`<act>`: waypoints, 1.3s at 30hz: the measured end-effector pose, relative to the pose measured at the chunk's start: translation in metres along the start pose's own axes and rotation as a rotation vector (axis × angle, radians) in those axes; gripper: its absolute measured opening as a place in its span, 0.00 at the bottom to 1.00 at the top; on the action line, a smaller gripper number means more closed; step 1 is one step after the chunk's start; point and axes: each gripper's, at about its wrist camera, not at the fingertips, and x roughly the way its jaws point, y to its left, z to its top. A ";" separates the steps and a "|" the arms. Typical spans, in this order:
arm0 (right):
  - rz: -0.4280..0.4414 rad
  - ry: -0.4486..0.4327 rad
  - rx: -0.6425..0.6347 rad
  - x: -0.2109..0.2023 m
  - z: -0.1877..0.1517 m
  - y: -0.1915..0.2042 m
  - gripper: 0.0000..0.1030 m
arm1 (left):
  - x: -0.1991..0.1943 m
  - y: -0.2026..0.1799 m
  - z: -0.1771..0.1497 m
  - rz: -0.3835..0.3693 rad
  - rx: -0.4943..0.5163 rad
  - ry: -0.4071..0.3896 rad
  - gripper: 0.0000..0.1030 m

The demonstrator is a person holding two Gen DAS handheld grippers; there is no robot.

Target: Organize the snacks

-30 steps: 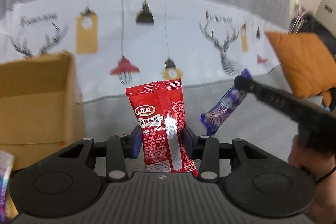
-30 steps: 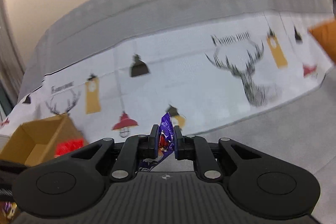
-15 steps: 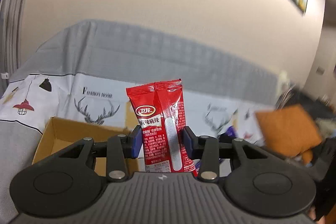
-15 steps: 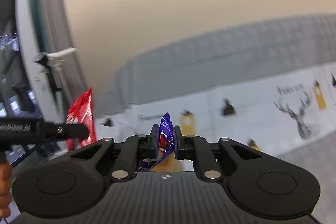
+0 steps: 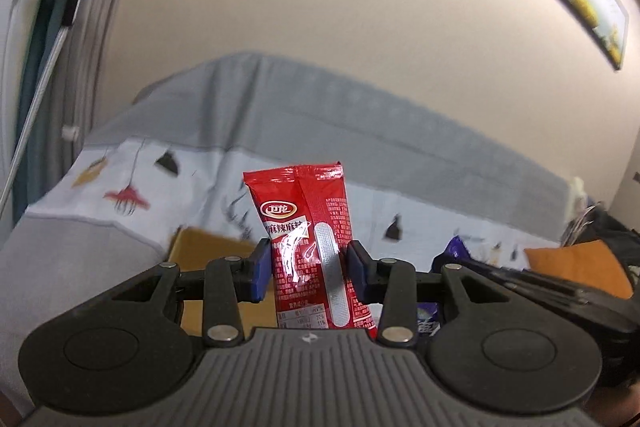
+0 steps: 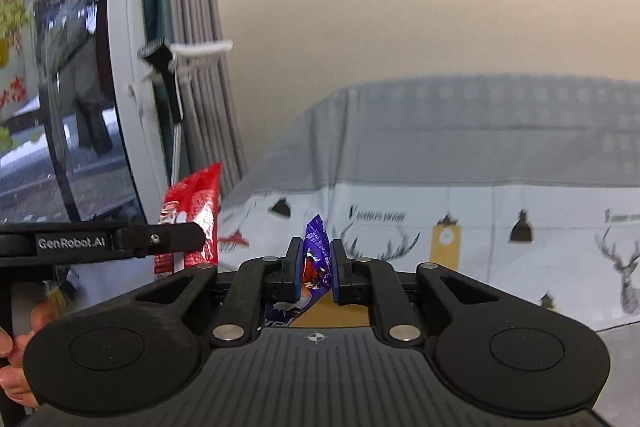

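**Two snacks held up over the box**

The left gripper (image 5: pixel 309 269) is clamped on a red snack packet (image 5: pixel 306 227), upright, with a white oval logo of Chinese characters and small print I can't read. The right gripper (image 6: pixel 313 269) pinches a purple wrapper (image 6: pixel 316 247), its writing too crumpled to make out. Both are raised above the sofa's printed cover (image 6: pixel 500 227), where only the right view shows stag heads, lamps and a scripted word, blurred. That view also catches "GenRobot.AI" on the left tool's arm. A cardboard box (image 5: pixel 208 251) sits just behind the red packet; an orange cushion (image 5: pixel 576 267) shows only in the left view.
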 end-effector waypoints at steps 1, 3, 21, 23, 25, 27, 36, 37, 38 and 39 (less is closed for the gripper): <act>0.004 0.019 0.004 0.008 -0.004 0.004 0.14 | 0.008 0.009 -0.005 0.011 -0.007 0.021 0.41; 0.021 0.068 0.015 0.025 -0.012 0.008 0.14 | 0.021 0.027 -0.015 0.021 -0.022 0.059 0.40; 0.009 0.479 0.168 0.164 -0.123 -0.023 0.26 | 0.137 0.097 -0.094 0.095 -0.076 0.361 0.39; -0.007 0.500 0.185 0.162 -0.125 -0.022 0.40 | 0.129 0.091 -0.088 0.120 -0.066 0.337 0.45; -0.013 0.499 0.160 0.155 -0.122 -0.018 0.40 | 0.115 0.083 -0.078 0.116 -0.059 0.316 0.57; -0.037 0.493 0.136 0.140 -0.116 -0.011 0.41 | 0.098 0.070 -0.066 0.097 -0.037 0.302 0.69; -0.033 0.374 0.080 0.035 -0.059 0.035 0.79 | -0.009 -0.015 -0.029 0.053 0.087 0.260 1.00; -0.033 0.354 0.087 0.021 -0.052 0.038 0.82 | -0.024 -0.029 -0.027 0.080 0.117 0.262 1.00; -0.031 0.331 0.100 0.004 -0.045 0.042 0.88 | -0.038 -0.041 -0.026 0.103 0.138 0.242 1.00; -0.029 0.314 0.111 -0.012 -0.038 0.044 0.90 | -0.050 -0.049 -0.025 0.120 0.148 0.219 1.00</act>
